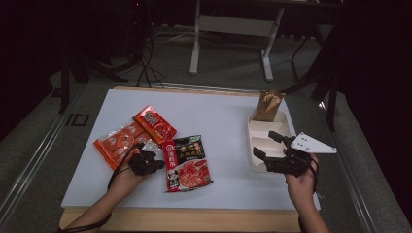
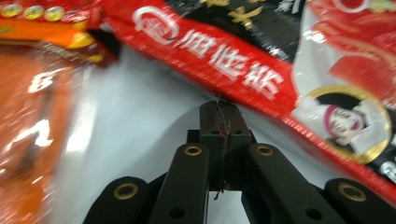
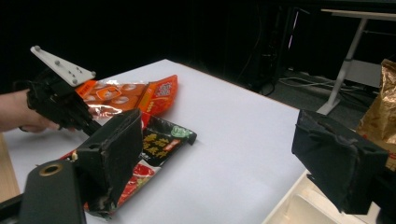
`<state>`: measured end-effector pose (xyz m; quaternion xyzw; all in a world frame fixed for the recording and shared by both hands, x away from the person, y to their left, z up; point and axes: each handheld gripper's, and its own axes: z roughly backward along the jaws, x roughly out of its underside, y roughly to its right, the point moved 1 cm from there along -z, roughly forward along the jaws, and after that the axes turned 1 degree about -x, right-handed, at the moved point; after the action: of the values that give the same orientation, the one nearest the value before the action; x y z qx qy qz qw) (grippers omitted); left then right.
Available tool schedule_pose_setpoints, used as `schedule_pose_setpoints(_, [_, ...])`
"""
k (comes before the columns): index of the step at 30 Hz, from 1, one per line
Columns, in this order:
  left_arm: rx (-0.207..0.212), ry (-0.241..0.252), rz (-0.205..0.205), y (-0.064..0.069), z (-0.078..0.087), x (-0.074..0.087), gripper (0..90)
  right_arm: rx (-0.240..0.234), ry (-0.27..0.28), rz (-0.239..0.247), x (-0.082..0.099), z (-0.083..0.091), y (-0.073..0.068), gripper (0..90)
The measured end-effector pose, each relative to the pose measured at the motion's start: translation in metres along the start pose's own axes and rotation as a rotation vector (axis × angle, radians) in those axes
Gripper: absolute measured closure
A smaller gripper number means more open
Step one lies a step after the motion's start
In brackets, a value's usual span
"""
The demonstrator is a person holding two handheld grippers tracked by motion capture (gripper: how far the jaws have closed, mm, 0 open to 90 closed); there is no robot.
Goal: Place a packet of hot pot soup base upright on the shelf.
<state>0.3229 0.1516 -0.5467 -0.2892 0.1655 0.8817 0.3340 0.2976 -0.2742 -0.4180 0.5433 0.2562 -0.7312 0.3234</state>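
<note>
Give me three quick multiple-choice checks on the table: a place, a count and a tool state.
1. Where is the brown bag?
A. at the tray's far end
B. on the orange packet
C. in the left tool

2. How many packets lie on the table left of the tray?
A. two
B. three
C. five

3. How does the right tool stand?
A. open, holding nothing
B. shut on the bag
C. shut on a packet

Key:
1 A: the brown bag stands in the far end of the tray.
2 B: the orange packet, red packet and black packet make three.
3 A: the right tool hovers over the tray with its jaws wide apart and nothing between them.
</note>
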Motion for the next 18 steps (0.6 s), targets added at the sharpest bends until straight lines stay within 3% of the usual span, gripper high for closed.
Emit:
schedule_pose_setpoints(5, [0.006,0.001,-0.003,0.001,-0.001,-0.003,89.6,0.004,-0.020,-0.005,0.002,-0.001,-0.003,15.3])
schedule_pose_setpoints(18, [0.065,-0.033,-0.037,0.017,-0.010,-0.015,89.7,0.004,-0.032,-0.010,0.006,-0.005,-0.001,15.2])
